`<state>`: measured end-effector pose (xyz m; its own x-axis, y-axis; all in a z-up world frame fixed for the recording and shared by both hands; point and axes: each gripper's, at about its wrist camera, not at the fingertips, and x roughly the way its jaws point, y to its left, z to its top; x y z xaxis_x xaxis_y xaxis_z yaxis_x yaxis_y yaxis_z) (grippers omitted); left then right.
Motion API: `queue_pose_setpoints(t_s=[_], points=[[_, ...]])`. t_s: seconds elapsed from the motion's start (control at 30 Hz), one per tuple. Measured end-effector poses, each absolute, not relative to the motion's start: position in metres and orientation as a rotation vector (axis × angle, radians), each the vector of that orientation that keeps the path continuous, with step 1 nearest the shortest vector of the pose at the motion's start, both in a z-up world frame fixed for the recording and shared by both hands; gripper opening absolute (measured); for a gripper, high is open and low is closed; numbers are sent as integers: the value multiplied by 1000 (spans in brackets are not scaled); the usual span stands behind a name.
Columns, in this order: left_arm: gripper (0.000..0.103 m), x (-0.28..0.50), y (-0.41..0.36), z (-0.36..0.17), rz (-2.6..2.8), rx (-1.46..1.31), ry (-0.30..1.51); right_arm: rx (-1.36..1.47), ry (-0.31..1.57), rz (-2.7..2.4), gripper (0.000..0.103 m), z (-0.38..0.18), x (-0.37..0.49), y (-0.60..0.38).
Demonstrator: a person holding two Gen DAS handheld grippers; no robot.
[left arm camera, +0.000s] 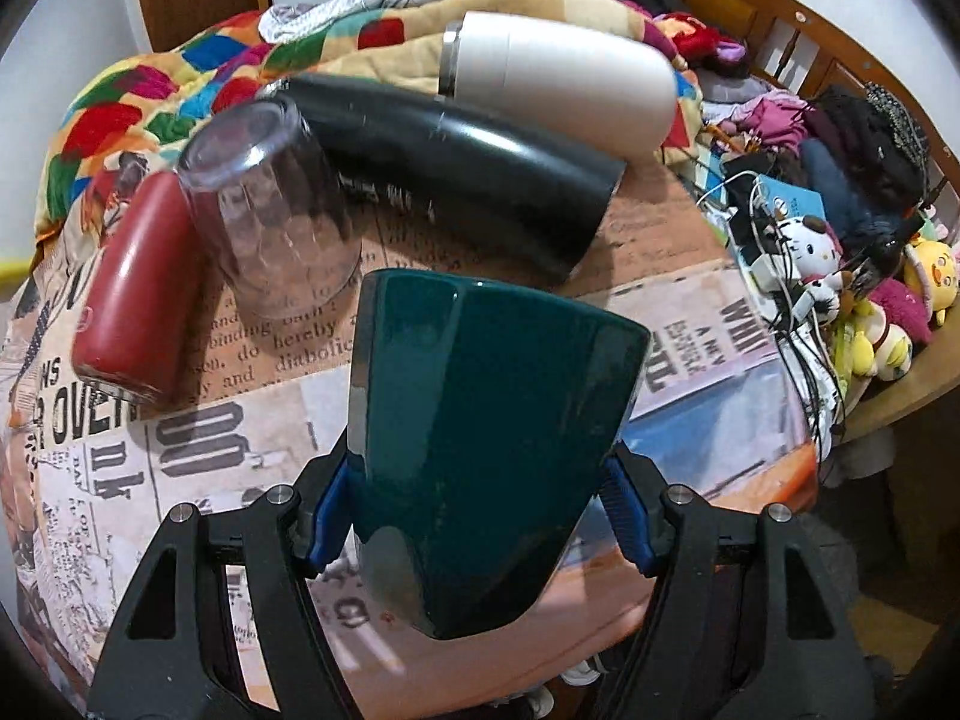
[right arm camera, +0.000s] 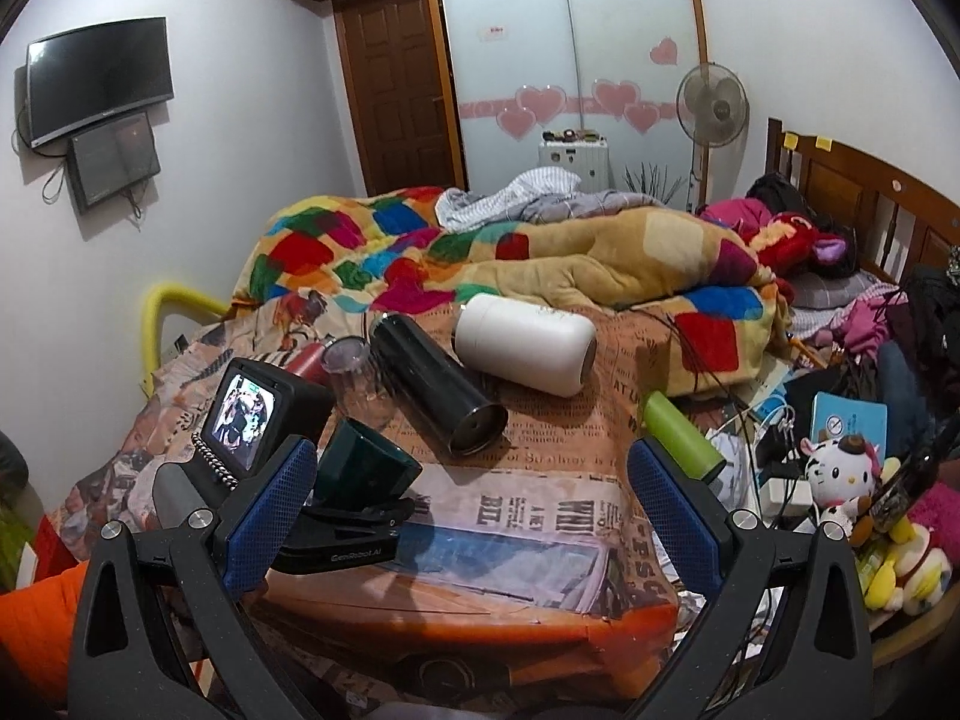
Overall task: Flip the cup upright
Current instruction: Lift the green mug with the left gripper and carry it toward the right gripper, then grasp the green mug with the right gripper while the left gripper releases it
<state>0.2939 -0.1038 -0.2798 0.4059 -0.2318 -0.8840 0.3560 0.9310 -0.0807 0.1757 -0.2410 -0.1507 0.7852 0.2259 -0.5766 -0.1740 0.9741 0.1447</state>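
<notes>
Teal cup [left arm camera: 480,420] pinched, left gripper [left arm camera: 480,516] fingers | right gripper [right arm camera: 474,516] fingers spread

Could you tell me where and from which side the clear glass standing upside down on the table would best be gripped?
Probably across the mid-wall of the clear glass, with the fingers front and back. Its base faces up, the red bottle lies close on one side and the black flask on the other. The open right gripper is free; the left gripper holds the green cup.
</notes>
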Motion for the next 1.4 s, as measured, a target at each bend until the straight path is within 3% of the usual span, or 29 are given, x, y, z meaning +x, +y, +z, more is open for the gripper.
queue_pose_setpoints(t_s=[0.5,0.8,0.87,1.13,1.4], points=[[71,300,-104,-292,-386,120,1110,55,685,218,103,-162,188,-228],[75,268,-76,-260,-358,107,1031,28,691,194,103,-163,188,-221],[80,259,-59,-248,-320,98,994,20,703,189,103,-166,193,-218],[88,229,15,-220,-107,89,862,90,870,237,103,-213,232,-199],[88,220,56,-234,-37,11,869,175,1057,304,98,-259,267,-164]])
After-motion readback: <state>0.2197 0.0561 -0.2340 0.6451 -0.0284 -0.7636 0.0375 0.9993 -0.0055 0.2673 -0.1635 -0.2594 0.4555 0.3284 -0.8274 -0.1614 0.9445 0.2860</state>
